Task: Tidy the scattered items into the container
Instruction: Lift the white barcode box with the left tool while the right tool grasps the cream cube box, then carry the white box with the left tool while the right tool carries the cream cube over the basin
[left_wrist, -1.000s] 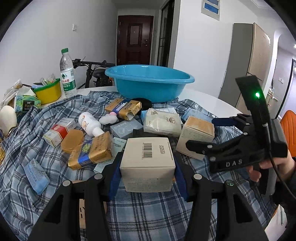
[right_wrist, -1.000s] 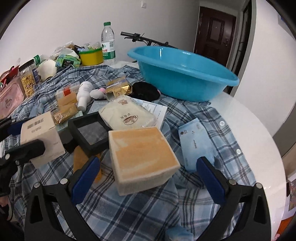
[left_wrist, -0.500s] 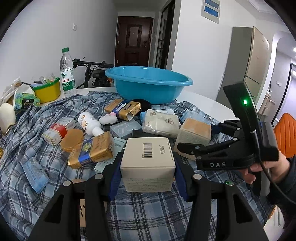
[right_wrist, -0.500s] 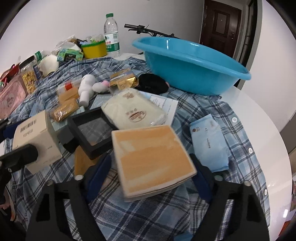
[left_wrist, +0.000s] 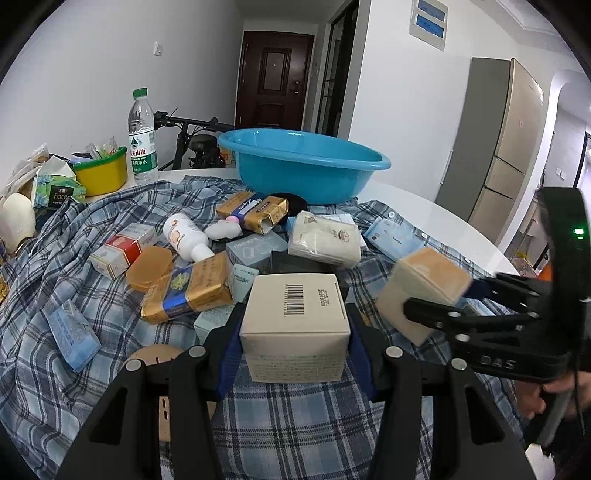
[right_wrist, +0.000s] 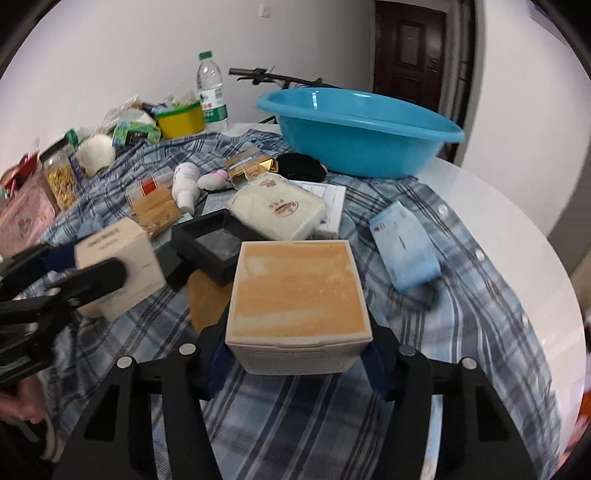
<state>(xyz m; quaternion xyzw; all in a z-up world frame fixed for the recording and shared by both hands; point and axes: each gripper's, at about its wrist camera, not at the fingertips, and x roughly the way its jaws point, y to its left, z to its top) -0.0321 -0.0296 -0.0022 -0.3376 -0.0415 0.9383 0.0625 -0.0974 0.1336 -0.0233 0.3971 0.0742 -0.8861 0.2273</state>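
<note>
Barely started tbh: left tongs (left_wrist: 295, 332) were pinching a barcode box (left_wrist: 295, 314), right tongs (right_wrist: 295, 354) pinching an orange-topped box (right_wrist: 299, 291). Blue basin (right_wrist: 362, 147) sat well ahead of both, insides hidden, with loads of packets strewn between on the worktop (right_wrist: 517, 229).

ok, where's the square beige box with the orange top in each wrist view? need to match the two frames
Left wrist: the square beige box with the orange top sits right of centre, tilted, clamped in the right claw.
Right wrist: the same box sits bottom centre between that claw's blue pads.
Shared landmark: the blue plastic basin, upper centre in the left view, upper right in the right view.
</note>
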